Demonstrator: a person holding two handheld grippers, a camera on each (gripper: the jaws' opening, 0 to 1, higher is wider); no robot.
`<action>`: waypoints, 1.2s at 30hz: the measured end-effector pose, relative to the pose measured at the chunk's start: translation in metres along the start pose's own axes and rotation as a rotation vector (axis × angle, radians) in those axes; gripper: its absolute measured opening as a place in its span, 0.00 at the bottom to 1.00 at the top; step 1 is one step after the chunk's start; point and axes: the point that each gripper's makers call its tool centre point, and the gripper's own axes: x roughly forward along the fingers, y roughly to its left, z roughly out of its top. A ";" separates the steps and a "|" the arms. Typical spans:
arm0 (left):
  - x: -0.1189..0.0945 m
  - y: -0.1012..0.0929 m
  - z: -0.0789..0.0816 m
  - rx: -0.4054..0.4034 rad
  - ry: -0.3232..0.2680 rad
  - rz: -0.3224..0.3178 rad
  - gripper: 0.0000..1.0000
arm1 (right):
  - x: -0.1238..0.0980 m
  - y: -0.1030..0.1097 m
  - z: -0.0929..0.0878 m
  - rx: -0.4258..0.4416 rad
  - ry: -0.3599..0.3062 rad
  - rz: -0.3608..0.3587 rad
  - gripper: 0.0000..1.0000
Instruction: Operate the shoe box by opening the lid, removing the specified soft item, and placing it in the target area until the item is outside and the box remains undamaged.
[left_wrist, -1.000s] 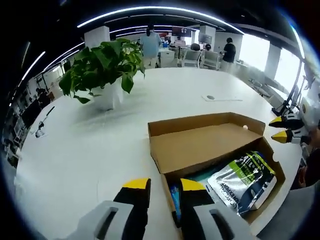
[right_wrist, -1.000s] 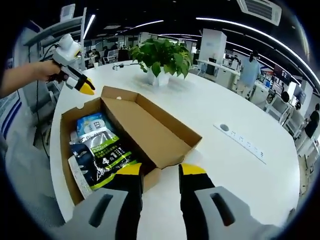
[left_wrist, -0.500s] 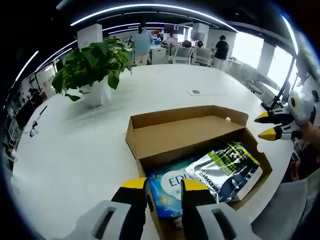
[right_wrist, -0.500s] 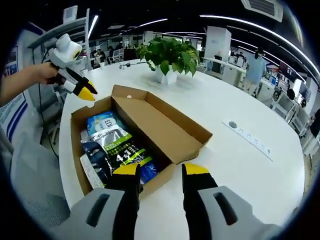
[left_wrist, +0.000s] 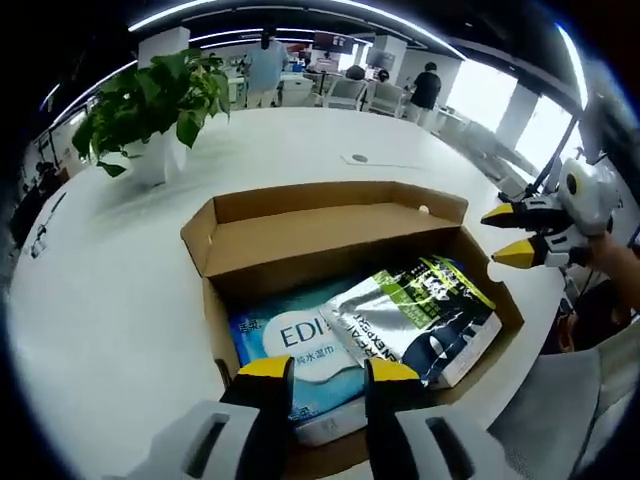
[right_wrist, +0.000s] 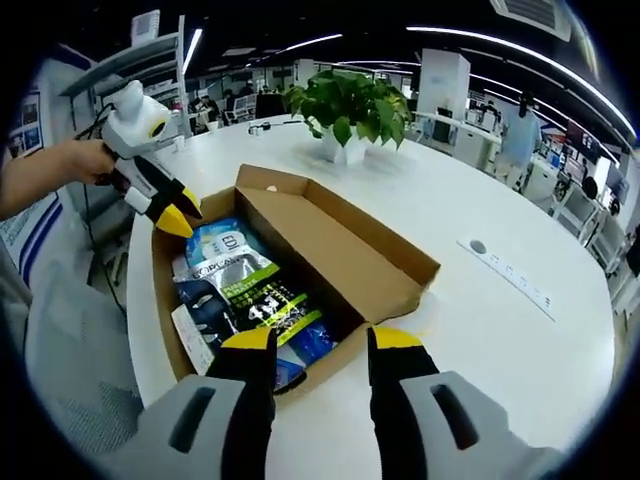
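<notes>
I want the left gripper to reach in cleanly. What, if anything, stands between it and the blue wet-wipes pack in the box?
Nothing visible does. The lid is folded back, and the left gripper hangs open just above the wet-wipes pack. The silver-green pouch overlaps only the pack's far side.

Both views face the box (left_wrist: 340, 300) from opposite ends.

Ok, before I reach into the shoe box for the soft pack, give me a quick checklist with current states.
1. Shoe box lid open: ok, folded back.
2. Blue wipes pack reachable: ok, though the silver-green pouch overlaps its edge.
3. Left gripper open: ok, above the pack.
4. Right gripper open: ok, at the box's near wall.
5. Box undamaged: cannot tell fully; the visible walls look intact.
6. White table free for placing: ok.
</notes>
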 end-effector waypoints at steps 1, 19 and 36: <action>0.002 -0.002 -0.001 -0.005 0.003 -0.007 0.28 | 0.001 0.001 -0.001 -0.003 0.002 0.002 0.34; 0.025 -0.030 -0.027 -0.163 0.081 -0.160 0.28 | 0.008 0.013 -0.004 -0.034 0.021 0.027 0.36; 0.034 -0.041 -0.026 -0.386 0.091 -0.310 0.16 | 0.031 0.025 -0.004 -0.005 0.072 0.097 0.37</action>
